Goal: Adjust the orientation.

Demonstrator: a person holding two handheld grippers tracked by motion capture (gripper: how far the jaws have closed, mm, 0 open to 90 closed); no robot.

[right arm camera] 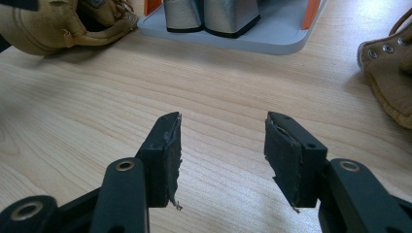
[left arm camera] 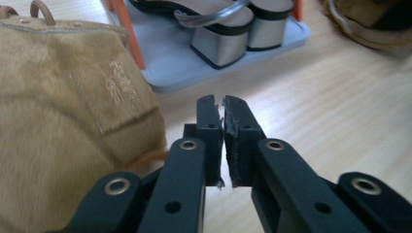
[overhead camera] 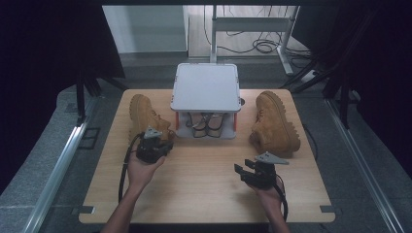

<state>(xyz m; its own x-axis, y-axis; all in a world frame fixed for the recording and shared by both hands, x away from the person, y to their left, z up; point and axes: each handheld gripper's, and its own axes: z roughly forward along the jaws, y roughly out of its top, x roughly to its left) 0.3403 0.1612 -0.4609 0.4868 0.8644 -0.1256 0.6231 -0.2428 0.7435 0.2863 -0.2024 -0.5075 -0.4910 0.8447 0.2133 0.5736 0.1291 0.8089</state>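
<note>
Both hands rise from the wooden table's (overhead camera: 204,184) near edge. Left gripper (left arm camera: 222,109), its jaws together on nothing, sits just beside the tan suede boot (left arm camera: 63,121) near the left edge. Right gripper (right arm camera: 221,145) hovers with jaws apart, empty, over bare wood.

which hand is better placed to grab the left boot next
Left. The left gripper is right beside the left boot, jaws shut on nothing; the right gripper is open over bare table, nearer the other boot.
</note>
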